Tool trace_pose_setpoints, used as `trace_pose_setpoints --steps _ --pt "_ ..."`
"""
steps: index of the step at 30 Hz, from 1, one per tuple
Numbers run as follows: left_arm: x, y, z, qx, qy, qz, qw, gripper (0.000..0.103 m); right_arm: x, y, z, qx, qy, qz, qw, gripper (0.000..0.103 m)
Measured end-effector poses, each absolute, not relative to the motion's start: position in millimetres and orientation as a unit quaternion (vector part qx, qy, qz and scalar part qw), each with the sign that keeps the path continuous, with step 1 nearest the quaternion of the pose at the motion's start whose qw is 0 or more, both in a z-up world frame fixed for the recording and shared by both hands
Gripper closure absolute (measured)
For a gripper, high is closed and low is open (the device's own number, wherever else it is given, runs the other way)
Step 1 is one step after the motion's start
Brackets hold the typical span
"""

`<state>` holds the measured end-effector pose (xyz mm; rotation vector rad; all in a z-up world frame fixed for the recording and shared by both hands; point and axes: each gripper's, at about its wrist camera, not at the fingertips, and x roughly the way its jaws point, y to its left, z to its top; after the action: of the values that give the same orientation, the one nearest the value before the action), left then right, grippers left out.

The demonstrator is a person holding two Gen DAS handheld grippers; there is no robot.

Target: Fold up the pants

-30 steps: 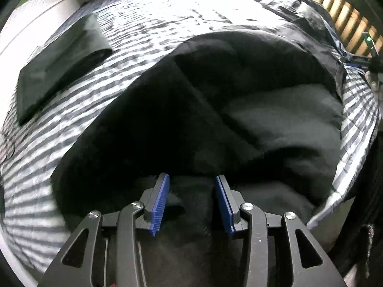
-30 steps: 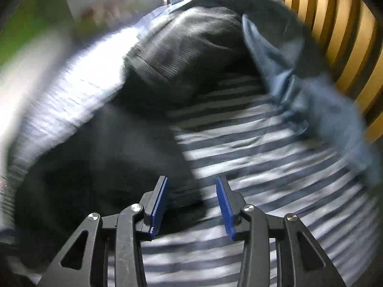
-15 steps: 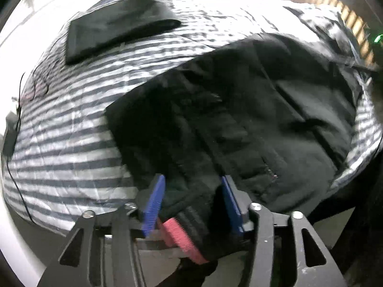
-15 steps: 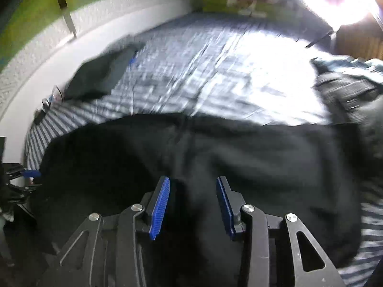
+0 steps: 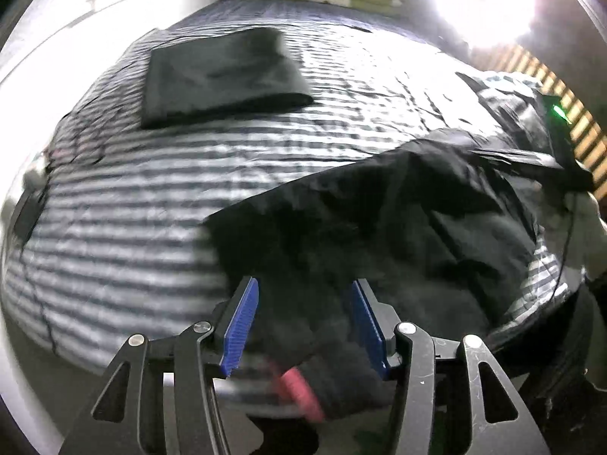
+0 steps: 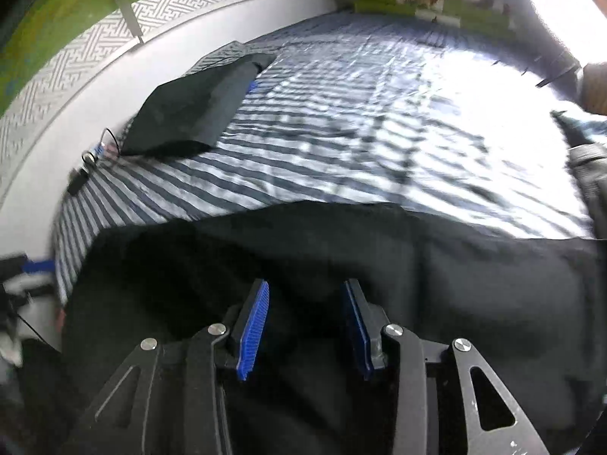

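Note:
Black pants (image 5: pixel 398 220) lie crumpled across the near edge of the striped bed. A pink band (image 5: pixel 299 386) shows at their hem, hanging off the bed edge. My left gripper (image 5: pixel 305 288) is open, with a hanging fold of the pants between its blue pads (image 5: pixel 242 322) but not clamped. In the right wrist view the same pants (image 6: pixel 341 242) fill the lower half. My right gripper (image 6: pixel 307 286) hovers open just above the cloth. Whether its pads (image 6: pixel 254 326) touch the cloth is unclear.
A folded dark garment (image 5: pixel 220 79) (image 6: pixel 189 113) rests at the far left of the striped sheet (image 5: pixel 132 208) (image 6: pixel 341 121), near the white wall (image 6: pixel 57 132). More clothes (image 5: pixel 523 125) are piled by the wooden slats (image 5: pixel 531 72). A cable (image 6: pixel 91 155) lies at the bed's left edge.
Both views have pulled back toward the near bed edge. The right gripper swung from the clothes pile by the slats to over the black pants. The pink band has come into the left view.

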<state>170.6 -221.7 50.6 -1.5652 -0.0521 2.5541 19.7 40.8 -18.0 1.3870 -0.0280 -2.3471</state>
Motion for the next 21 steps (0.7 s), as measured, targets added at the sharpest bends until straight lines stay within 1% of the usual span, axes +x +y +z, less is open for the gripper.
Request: trace_pose_setpoints --steps 4,7,8,9,11,14,17,19,21 --pt "141.6 -206.9 37.6 -0.523 -0.018 0.847 0.089 0.048 -5.6 8.3 -43.6 0.532 -0.018 -0.817 0.221 0.065" --pt "128.8 -204.3 16.2 -0.544 0.016 0.836 0.072 0.048 -5.3 -1.1 -42.6 0.528 0.026 -0.818 0.227 0.065" --pt "127.3 -207.3 7.3 -0.556 0.018 0.829 0.064 0.048 -6.4 4.2 -36.8 0.536 0.024 -0.81 0.236 0.066" --pt "127.7 -210.7 0.2 -0.564 0.019 0.823 0.061 0.048 -6.9 12.5 -31.5 0.536 0.011 -0.809 0.241 0.066" --pt "131.4 -214.8 -4.6 -0.564 0.024 0.823 0.057 0.048 -13.1 43.0 -12.8 0.52 -0.043 -0.814 0.256 0.066" --pt "136.7 -213.0 3.0 -0.553 0.016 0.831 0.059 0.048 -38.0 81.8 3.1 0.513 -0.083 -0.815 0.256 0.065" --pt "135.5 -196.7 15.3 -0.543 0.0 0.834 0.096 0.048 -74.0 92.0 -0.4 0.546 -0.107 -0.777 0.294 0.065" --pt "130.9 -180.0 22.3 -0.538 0.009 0.834 0.118 0.048 -95.0 82.6 -7.0 0.57 -0.099 -0.752 0.315 0.065" --pt "123.3 -158.9 24.6 -0.536 0.018 0.831 0.145 0.048 -112.6 64.2 -14.5 0.588 -0.067 -0.731 0.34 0.065"
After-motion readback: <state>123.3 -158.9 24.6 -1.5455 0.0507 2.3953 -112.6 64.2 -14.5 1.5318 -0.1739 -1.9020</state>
